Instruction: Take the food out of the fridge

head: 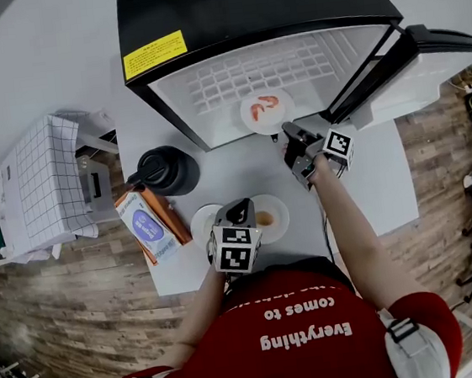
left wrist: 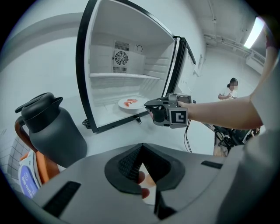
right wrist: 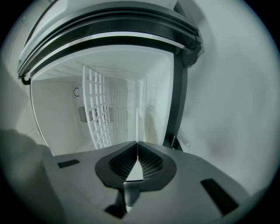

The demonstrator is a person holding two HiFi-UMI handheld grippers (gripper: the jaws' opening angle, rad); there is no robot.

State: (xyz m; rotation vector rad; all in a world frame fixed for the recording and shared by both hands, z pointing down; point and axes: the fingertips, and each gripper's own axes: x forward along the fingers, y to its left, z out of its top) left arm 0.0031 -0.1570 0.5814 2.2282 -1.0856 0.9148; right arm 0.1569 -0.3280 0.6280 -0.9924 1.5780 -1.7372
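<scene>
One broad white surface above wood-look flooring. On it, one black compact fridge, with its door swung wide to the right. Inside, one white wire shelf and one round fan grille on the back wall.

Nearest the camera, one red shirt with white print: "Everything comes to", further words hidden.

Left of the fridge front, one dark grey lidded jug with a handle. Just beside it, one white-and-orange carton with a blue oval label, print too small to read.

Three round white plates:
- The plate in the fridge, on the fridge floor under the shelf, carrying two orange-pink shrimp pieces.
- The right-hand plate on the surface, holding a small brownish bit of food.
- The left-hand plate beside it, partly hidden.

Two hand-held grippers:
- Right gripper at the fridge mouth, seemingly clenched on the near rim of the plate in the fridge.
- Left gripper pinched together, nothing between its jaws, hovering over the two plates on the surface.

On the fridge top, one yellow rectangular label, black print unreadable.
</scene>
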